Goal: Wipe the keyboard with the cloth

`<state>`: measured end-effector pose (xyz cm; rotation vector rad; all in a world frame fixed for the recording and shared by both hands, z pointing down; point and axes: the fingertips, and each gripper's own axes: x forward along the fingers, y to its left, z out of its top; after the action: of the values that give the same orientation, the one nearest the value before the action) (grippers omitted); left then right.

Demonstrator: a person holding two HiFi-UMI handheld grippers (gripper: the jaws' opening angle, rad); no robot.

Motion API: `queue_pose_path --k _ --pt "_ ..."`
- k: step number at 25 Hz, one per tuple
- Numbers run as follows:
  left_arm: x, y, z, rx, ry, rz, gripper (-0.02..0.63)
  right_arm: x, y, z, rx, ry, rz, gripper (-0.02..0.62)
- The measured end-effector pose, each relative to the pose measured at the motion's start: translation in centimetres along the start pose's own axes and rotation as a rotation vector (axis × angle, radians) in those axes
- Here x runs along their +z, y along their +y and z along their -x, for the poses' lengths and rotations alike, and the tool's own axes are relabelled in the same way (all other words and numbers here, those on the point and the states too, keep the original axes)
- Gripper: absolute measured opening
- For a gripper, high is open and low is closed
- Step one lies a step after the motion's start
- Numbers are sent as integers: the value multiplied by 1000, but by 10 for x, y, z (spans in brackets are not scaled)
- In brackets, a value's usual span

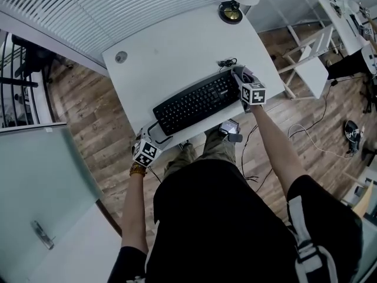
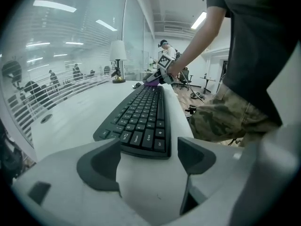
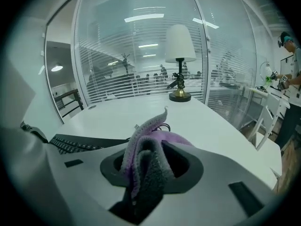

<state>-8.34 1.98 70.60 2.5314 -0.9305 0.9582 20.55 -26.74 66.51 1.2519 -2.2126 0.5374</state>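
Observation:
A black keyboard (image 1: 197,102) lies slantwise near the front edge of the white desk (image 1: 177,52). My left gripper (image 1: 156,135) is at its left end with the jaws open. In the left gripper view the keyboard's near end (image 2: 141,119) lies between the dark pads (image 2: 101,166), and I see no pad pressing on it. My right gripper (image 1: 242,82) is at the keyboard's right end, shut on a purple-grey cloth (image 3: 148,161) that bunches up out of the jaws. That gripper and the cloth (image 2: 151,81) also show at the keyboard's far end in the left gripper view.
A lamp (image 3: 180,60) with a brass base (image 1: 231,12) stands at the desk's far edge. A cable (image 1: 227,62) coils behind the keyboard, and a round grommet (image 1: 121,56) sits at the far left. A glass wall bounds the desk. The person's legs are close against the front edge.

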Motion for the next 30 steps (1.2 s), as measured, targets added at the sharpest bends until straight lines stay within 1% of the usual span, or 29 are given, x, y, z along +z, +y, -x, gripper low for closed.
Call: queue_pose_path --k 6,10,14,17,22,26,28,30 --pt "0 0 -1 27 11 -10 374 -4 13 -2 -5 27 23 121" --pt "1 1 -2 56 6 3 374 -4 15 -2 -11 38 26 120" --pt "0 1 -5 69 24 -26 374 -7 17 -3 -16 49 18 120" --pt "-2 0 -4 68 26 -29 374 -10 28 -3 2 62 12 120" --pt "0 1 -3 80 6 -6 374 -10 41 -2 13 65 25 119" --pt "-1 1 -4 96 -1 5 374 -13 59 -3 64 84 59 118" --pt "-1 1 -4 97 1 10 374 -14 66 -3 59 81 77 118" --pt "-1 1 -5 96 5 4 374 -14 69 -3 54 80 72 118"
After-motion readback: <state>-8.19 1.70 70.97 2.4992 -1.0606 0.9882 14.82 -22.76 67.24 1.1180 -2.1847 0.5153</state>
